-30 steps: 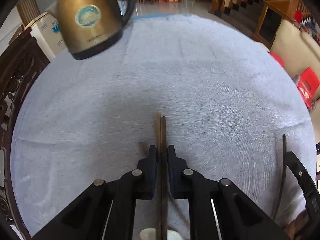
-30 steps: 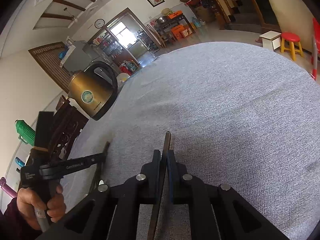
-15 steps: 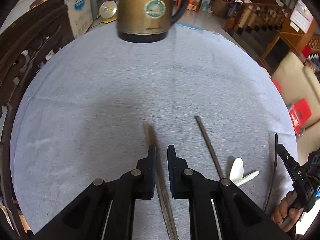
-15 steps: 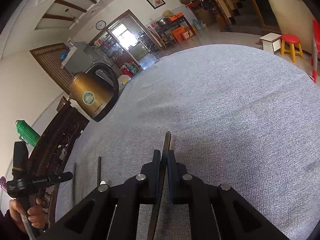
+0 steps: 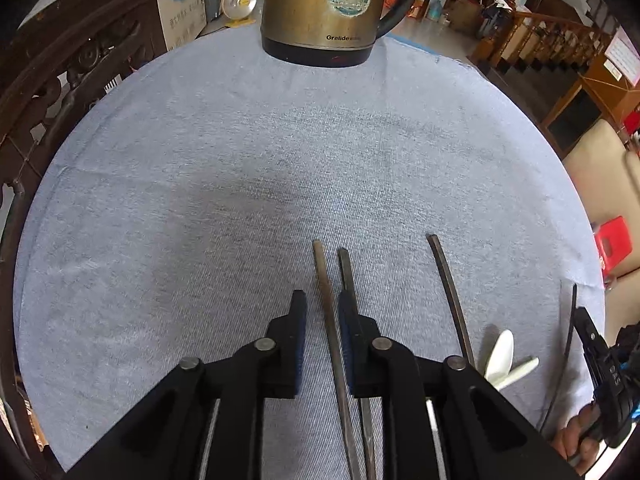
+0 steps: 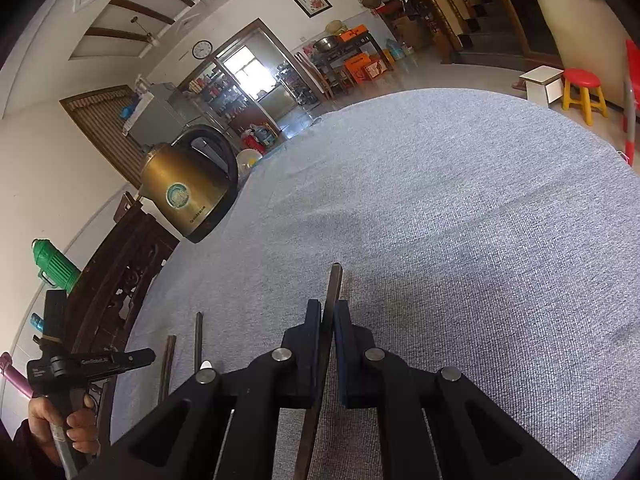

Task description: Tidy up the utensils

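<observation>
In the left wrist view my left gripper (image 5: 322,296) points down at the grey cloth, and its jaws are opening. A brown chopstick (image 5: 326,304) lies in the gap with no pad pressing on it. A second chopstick (image 5: 346,272) lies close beside it, partly behind the right finger. A third chopstick (image 5: 448,288) and a white spoon (image 5: 502,356) lie further right. My right gripper (image 6: 328,304) is shut on a dark chopstick (image 6: 334,284), held above the cloth. That same gripper (image 5: 592,340) also appears at the right edge of the left wrist view.
A brass electric kettle (image 5: 328,8) stands at the far edge of the round cloth-covered table (image 5: 240,160). A carved dark wooden chair (image 5: 60,60) is at the left rim. A hand (image 6: 80,424) holds the left gripper's handle at the lower left of the right wrist view.
My left gripper swung across the table, so the kettle now stands straight ahead. The laid chopsticks and the spoon came into view. Its jaws have parted off the brown chopstick. The right gripper kept still.
</observation>
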### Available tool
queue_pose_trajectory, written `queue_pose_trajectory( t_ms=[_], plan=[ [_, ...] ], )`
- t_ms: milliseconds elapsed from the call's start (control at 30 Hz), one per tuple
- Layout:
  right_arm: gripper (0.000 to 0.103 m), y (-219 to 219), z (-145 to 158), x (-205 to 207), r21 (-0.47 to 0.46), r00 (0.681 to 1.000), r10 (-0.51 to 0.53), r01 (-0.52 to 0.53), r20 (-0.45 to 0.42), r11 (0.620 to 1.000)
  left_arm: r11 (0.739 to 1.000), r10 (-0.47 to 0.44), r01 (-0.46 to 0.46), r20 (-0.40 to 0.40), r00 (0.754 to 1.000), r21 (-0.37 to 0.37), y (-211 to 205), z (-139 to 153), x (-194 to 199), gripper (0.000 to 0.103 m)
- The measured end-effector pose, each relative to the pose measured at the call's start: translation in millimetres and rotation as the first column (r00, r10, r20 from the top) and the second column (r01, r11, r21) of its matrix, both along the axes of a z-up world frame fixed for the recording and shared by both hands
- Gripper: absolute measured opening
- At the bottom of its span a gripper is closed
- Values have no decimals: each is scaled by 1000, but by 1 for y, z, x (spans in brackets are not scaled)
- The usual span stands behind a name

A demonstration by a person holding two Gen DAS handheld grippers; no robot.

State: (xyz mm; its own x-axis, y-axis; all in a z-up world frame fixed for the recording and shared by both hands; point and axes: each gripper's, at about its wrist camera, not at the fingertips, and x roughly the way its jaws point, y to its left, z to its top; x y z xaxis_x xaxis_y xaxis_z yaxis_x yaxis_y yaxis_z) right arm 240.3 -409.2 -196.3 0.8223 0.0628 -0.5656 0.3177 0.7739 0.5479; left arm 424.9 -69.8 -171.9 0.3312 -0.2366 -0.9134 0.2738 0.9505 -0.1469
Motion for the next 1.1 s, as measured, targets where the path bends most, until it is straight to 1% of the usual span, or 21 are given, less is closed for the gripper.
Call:
queue_pose_trajectory(
  t_ms=[167, 233, 400, 533, 567, 600, 700, 733, 800, 933, 1100],
  plan=[
    [7, 0, 0, 0, 1, 1000, 2, -2, -1, 1000, 1000, 28, -29, -31, 999, -2, -8, -10, 17, 20],
    [7, 0, -1, -1, 1, 1000, 3, -3, -2, 1000, 999, 36, -36, -22, 999, 0, -9, -11, 21, 23],
    [7, 0, -1, 1, 0, 1000, 7, -7, -2, 1000, 998, 63, -63, -8, 998, -13, -10, -13, 33, 24],
    [7, 0, -1, 1, 0, 1000, 6, -6, -2, 1000, 998, 59, -59, 22, 998, -6, -7, -13, 36, 24],
    [7, 0, -1, 1, 0, 1000, 6, -6, -2, 1000, 998, 57, -57, 29, 998, 1, -7, -13, 34, 23],
    [7, 0, -1, 1, 0, 1000, 5, -5, -2, 1000, 998, 59, -59, 28, 998, 11, -5, -13, 31, 18],
    [7, 0, -1, 2, -1, 1000, 7, -7, -2, 1000, 998, 56, -56, 9, 998, -27, 6, -13, 29, 17],
    [7, 0, -1, 2, -1, 1000, 7, -7, -2, 1000, 998, 50, -50, 7, 999, -29, 8, -12, 28, 17],
    [7, 0, -1, 2, -2, 1000, 8, -8, -4, 1000, 999, 46, -46, 15, 999, -13, 8, -12, 26, 17],
    [7, 0, -1, 3, -2, 1000, 8, -8, -4, 1000, 999, 46, -47, 35, 998, 21, -5, -11, 27, 18],
    [7, 0, -1, 4, -2, 1000, 9, -9, -3, 1000, 996, 14, -22, 99, 995, 81, -24, -11, 18, 18]
  ],
)
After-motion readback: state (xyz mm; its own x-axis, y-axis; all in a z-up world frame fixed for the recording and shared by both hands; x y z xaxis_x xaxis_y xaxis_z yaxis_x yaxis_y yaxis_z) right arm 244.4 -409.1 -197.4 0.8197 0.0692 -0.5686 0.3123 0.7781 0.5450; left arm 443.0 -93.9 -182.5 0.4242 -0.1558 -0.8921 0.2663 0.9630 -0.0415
